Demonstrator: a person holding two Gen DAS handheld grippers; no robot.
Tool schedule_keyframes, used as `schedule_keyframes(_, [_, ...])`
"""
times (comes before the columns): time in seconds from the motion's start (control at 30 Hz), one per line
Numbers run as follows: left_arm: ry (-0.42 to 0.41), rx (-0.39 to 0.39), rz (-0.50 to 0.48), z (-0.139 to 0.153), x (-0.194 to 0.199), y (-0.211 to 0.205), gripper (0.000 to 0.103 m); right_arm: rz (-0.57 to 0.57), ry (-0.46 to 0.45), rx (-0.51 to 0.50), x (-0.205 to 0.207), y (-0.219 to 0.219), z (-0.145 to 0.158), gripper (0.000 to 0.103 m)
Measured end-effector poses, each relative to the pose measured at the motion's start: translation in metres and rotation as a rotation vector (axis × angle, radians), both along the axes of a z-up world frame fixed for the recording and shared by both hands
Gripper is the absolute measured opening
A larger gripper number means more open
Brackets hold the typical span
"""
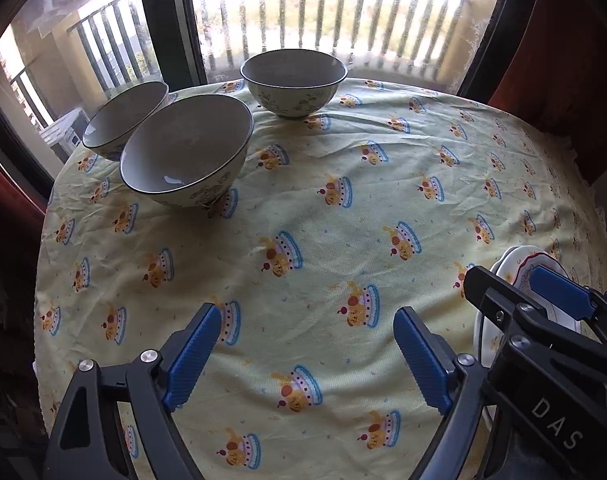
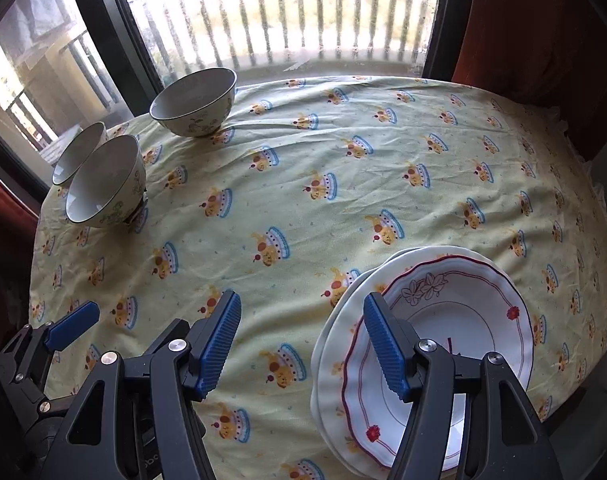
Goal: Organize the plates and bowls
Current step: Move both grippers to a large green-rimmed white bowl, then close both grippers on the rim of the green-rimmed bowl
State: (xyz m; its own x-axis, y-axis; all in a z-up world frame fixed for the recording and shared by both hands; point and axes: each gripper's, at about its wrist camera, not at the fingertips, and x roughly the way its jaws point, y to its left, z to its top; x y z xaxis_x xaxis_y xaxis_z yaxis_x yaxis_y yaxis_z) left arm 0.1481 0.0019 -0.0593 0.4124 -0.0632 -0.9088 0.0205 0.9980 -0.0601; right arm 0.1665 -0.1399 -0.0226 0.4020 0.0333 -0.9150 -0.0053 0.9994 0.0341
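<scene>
Three grey-rimmed floral bowls stand at the table's far left: a near bowl (image 1: 187,152) (image 2: 103,178), one close behind it (image 1: 123,120) (image 2: 77,152), and a third (image 1: 293,80) (image 2: 193,100) apart by the window. A stack of plates (image 2: 335,344) (image 1: 515,264) lies at the near right, its top plate (image 2: 463,312) white with a red scalloped rim and flowers. My left gripper (image 1: 307,316) hangs open over bare cloth, holding nothing. My right gripper (image 2: 302,300) (image 1: 507,276) is open too, its right finger over the stack's left edge.
The round table wears a pale yellow cloth (image 1: 343,208) printed with cakes. A window with balcony railings (image 1: 323,12) runs along the far side. Red curtains (image 2: 515,28) hang at the right and at the left edge.
</scene>
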Motion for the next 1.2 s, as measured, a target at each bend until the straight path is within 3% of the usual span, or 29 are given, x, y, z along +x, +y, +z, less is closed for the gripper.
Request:
schedule_keyframes(0.5, [-0.109,0.103,0.08,0.012,0.053,0.103,0.085,-0.003,-0.103,-0.023,0.051,0.11,0.014,0.067])
schedule_keyframes(0.7, [-0.103,0.089,0.123,0.005,0.082,0.131,0.082,-0.013,-0.11,-0.003,0.082,0.136,0.009,0.067])
schedule_keyframes(0.9, [-0.081,0.086,0.146,-0.011,0.109,0.138,0.072,-0.034,-0.09,-0.002,0.112,0.146,-0.008,0.067])
schedule_keyframes(1.13, [-0.033,0.059,0.186,-0.036,0.128,0.145,0.053,-0.019,-0.061,0.003,0.135,0.156,-0.033,0.052])
schedule_keyframes(1.2, [-0.023,0.06,0.191,-0.042,0.132,0.146,0.052,-0.014,-0.051,0.008,0.141,0.159,-0.04,0.049])
